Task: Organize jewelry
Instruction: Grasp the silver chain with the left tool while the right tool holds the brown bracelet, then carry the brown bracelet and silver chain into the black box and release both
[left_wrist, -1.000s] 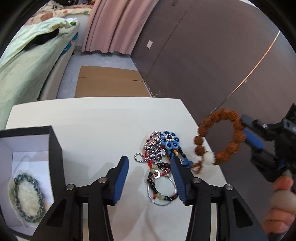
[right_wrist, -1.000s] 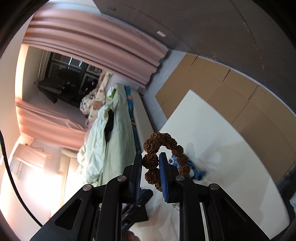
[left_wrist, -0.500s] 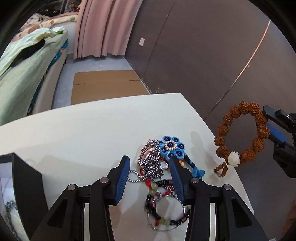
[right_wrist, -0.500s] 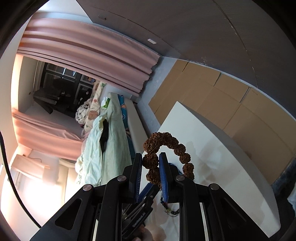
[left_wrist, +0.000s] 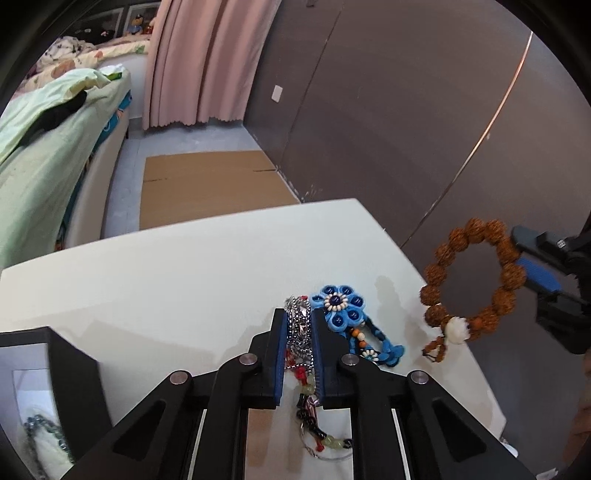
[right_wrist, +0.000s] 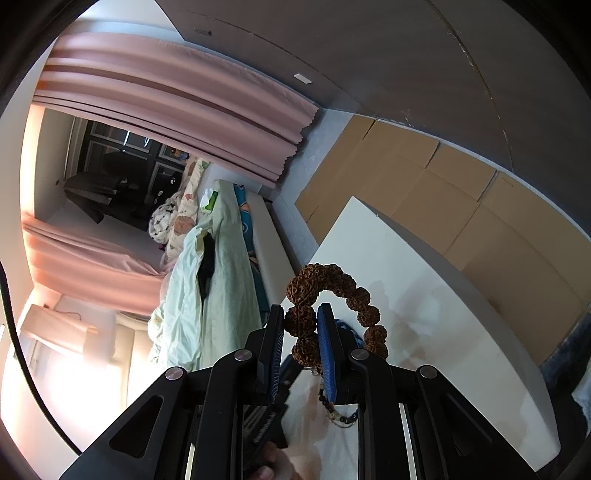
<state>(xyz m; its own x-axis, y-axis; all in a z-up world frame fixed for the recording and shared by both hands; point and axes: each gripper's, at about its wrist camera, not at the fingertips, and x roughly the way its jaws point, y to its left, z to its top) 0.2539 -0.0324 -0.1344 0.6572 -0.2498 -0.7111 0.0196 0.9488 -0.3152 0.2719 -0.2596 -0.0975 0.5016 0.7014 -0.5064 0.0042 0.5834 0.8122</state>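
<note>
A tangle of jewelry lies on the white table (left_wrist: 184, 266). My left gripper (left_wrist: 299, 314) is closing its jaws, and its blue pads press on the silver chain (left_wrist: 300, 328) between them. A blue flower piece (left_wrist: 341, 304) lies just right of it. A string of dark and green beads (left_wrist: 314, 432) trails beneath the fingers. The brown bead bracelet (left_wrist: 439, 258) hangs in the air past the table's right edge, with my right gripper (left_wrist: 532, 273) shut on it. In the right wrist view the right gripper (right_wrist: 301, 314) pinches one bead of the bracelet (right_wrist: 314, 275).
An open black box (left_wrist: 70, 369) holding a grey beaded bracelet (left_wrist: 40, 435) stands at the left. Beyond the table are flat cardboard (left_wrist: 207, 184), a bed with green bedding (left_wrist: 44, 147), a pink curtain (left_wrist: 192, 62) and a dark wall (left_wrist: 406, 110).
The left gripper has moved forward over the jewelry pile and its jaws have closed around the silver chain. The box has slid towards the left edge of view. The right gripper still holds the bracelet.
</note>
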